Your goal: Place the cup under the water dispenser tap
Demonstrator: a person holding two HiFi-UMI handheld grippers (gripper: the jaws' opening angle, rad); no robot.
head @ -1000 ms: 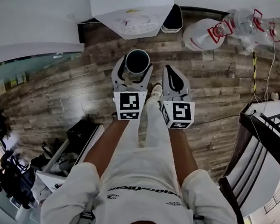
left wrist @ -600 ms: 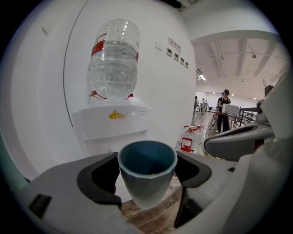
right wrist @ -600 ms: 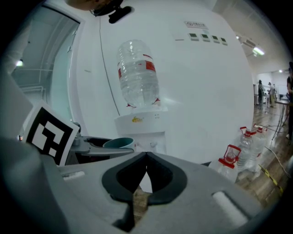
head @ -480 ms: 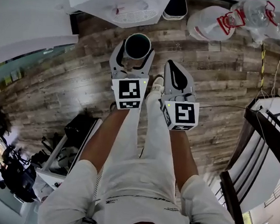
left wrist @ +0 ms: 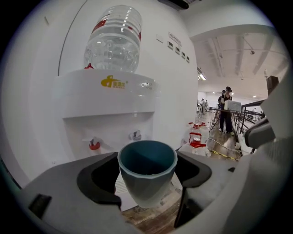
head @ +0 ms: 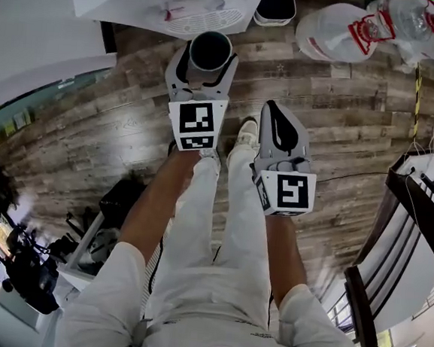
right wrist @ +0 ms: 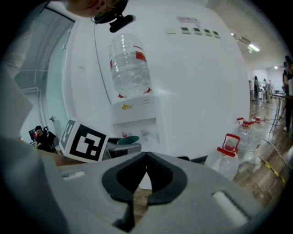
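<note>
1. Moved forward since a second ago: left claw (head: pixel 208 62) with the cup (left wrist: pixel 147 176) is now closer to the water dispenser (left wrist: pixel 110 105), and the right claw (right wrist: pixel 146 160) trails behind it
2. Left claw is clamped on the cup, one jaw on each side of its wall, and holds it upright off the wooden floor (head: pixel 342 127)
3. Cup is teal-blue and tapers downward, with a smooth round rim, a faceted lower wall and a dark inside
4. Cup sits just in front of the dispenser's tap recess, lower than the red tap (left wrist: pixel 94 145) and the grey tap (left wrist: pixel 135 135), not yet under either
5. Right claw is empty, its jaws pressed together
6. Clear water bottle (left wrist: pixel 114 41) stands upside down on top of the dispenser
</note>
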